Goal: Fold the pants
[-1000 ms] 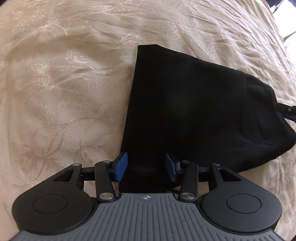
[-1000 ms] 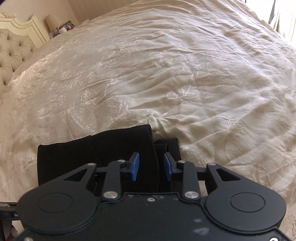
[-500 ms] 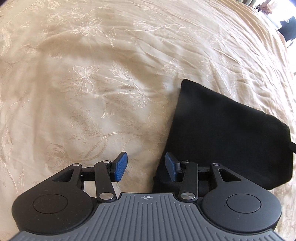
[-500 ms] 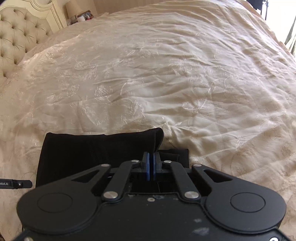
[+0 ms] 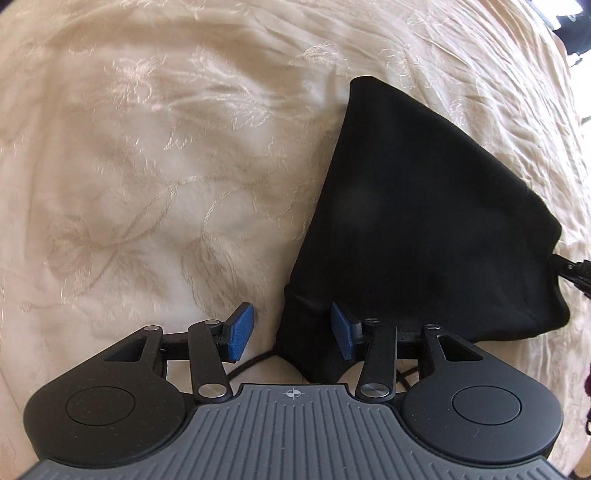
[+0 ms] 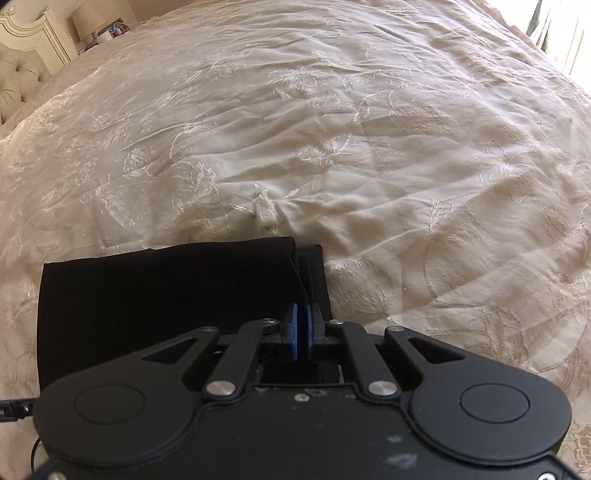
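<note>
The black pants (image 5: 424, 221) lie folded in a compact bundle on the cream bedspread. In the left wrist view my left gripper (image 5: 291, 330) is open, its blue pads either side of the bundle's near left corner. In the right wrist view the pants (image 6: 166, 291) lie low and left, with their layered right edge in front of my right gripper (image 6: 303, 330). The right gripper's blue pads are pressed together over that edge. I cannot tell whether cloth is between them.
The cream embroidered bedspread (image 6: 332, 129) stretches far ahead and to both sides. A tufted headboard (image 6: 18, 85) and a lamp (image 6: 86, 22) stand at the far left. A black cord (image 5: 251, 363) runs under the left gripper. The other gripper's tip (image 5: 576, 269) shows at the bundle's right.
The right gripper has shut, from open a second ago. The left gripper swung left off the pants, then came back to the bundle's near left corner, staying open.
</note>
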A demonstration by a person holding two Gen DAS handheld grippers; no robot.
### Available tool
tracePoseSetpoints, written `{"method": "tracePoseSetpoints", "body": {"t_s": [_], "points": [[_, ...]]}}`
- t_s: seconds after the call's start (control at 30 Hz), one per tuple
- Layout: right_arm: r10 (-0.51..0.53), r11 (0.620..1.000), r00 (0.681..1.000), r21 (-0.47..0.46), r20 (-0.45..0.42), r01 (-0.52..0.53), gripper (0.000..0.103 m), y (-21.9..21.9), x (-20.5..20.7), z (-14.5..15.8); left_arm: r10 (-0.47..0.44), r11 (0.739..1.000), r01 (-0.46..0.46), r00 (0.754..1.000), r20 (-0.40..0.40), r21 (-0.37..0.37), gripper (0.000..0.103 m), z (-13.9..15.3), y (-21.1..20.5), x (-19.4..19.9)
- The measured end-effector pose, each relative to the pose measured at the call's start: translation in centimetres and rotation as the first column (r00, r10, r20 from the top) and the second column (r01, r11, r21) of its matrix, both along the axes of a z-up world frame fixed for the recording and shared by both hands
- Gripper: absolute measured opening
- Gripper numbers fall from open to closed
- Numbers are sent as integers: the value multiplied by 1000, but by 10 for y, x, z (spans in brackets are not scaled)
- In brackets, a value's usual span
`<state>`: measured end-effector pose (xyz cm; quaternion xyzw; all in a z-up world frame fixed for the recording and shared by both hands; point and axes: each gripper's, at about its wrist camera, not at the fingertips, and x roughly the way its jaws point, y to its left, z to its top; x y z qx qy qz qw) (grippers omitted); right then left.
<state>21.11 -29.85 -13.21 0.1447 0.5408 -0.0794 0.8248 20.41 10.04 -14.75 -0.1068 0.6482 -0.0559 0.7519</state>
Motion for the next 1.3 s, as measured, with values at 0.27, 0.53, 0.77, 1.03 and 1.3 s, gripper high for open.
{"method": "tracePoseSetpoints", "body": {"t_s": [0.27, 0.53, 0.77, 1.03, 1.3], "points": [[5, 1000, 1000, -20, -14, -5, 8, 3, 4, -4, -47, 996, 44, 998, 37, 82, 44, 15, 15, -23], [-28, 999, 999, -21, 25, 28, 33, -4, -9, 11, -69, 997, 66, 986, 155, 26, 44, 42, 12, 2], [-41, 999, 999, 25, 4, 41, 38, -12, -15, 5, -171, 985, 168, 972, 160, 34, 44, 31, -31, 38], [-35, 993, 999, 112, -36, 39, 48, -12, -3, -16, -263, 964, 257, 958, 114, 69, 53, 0, -59, 65], [-36, 981, 998, 189, -56, 46, 64, -12, 10, -38, -297, 955, 294, 951, 90, 45, 95, -18, -74, 86]]}}
